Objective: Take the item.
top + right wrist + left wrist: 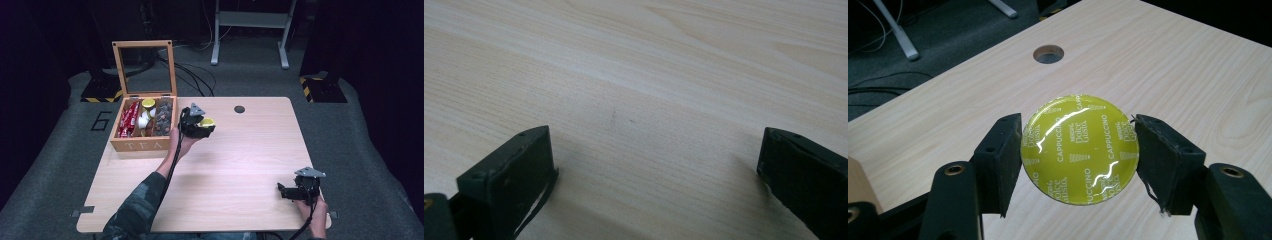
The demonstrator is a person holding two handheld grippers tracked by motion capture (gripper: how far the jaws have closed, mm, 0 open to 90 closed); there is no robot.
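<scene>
A yellow-green coffee capsule (1080, 148) with a shiny "Cappuccino" foil lid sits between the pads of my left gripper (1079, 152), which is shut on it above the wooden table. In the high view the left gripper (202, 126) holds the capsule (207, 121) just right of the wooden tea box (142, 145). The box stands open with its glass lid up and holds red packets, a yellow capsule, white items and dark capsules. My right gripper (284, 191) rests low at the table's front right corner; its jaws (654, 175) stand wide open over bare wood.
The light wooden table (240, 160) has a round cable hole (239, 109) near its back edge, also seen as the hole (1048, 53) beyond the capsule. Dark carpet, cables and a white stand's feet (250, 55) lie behind the table.
</scene>
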